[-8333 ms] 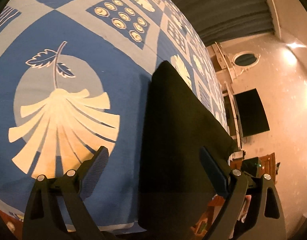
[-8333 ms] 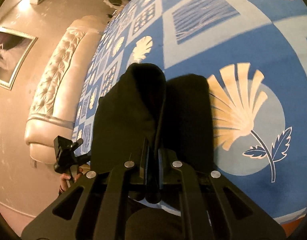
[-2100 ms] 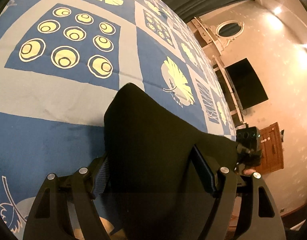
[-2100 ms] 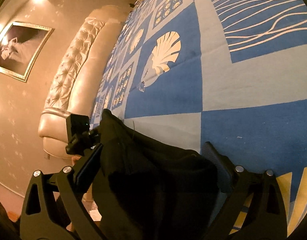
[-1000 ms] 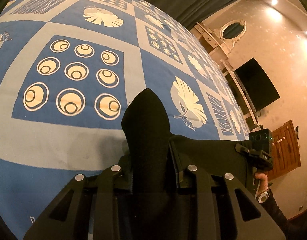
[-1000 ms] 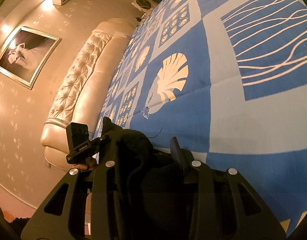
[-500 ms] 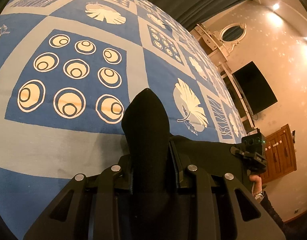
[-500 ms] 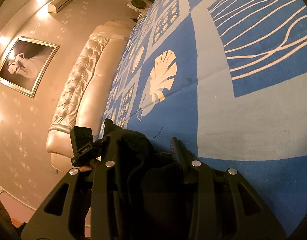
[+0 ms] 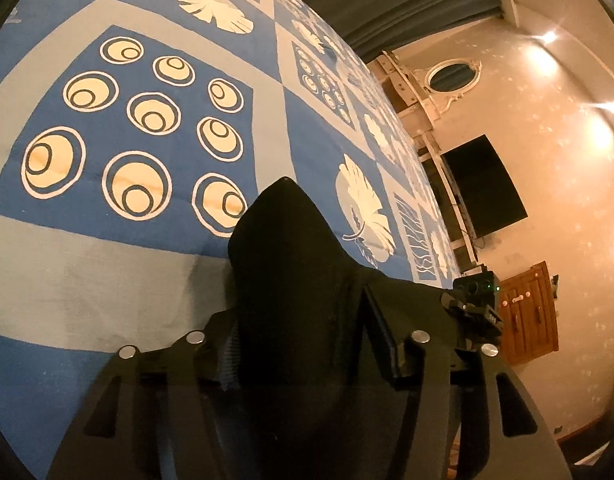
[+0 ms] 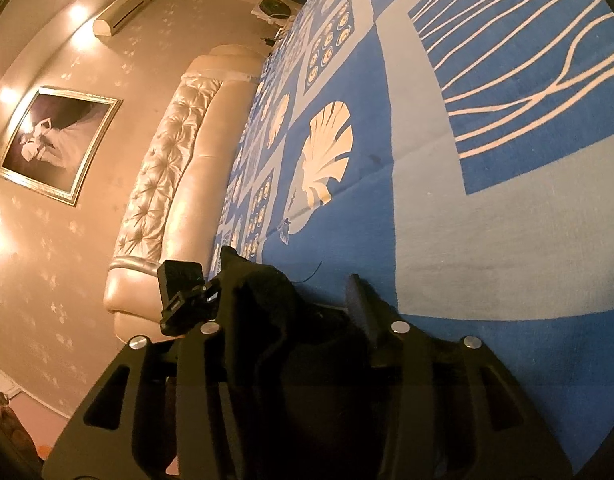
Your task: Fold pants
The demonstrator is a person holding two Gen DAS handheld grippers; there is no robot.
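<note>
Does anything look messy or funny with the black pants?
Slightly. The black pants sit bunched in a lumpy heap between the right gripper fingers, with a loose thread sticking out onto the blue bedspread.
</note>
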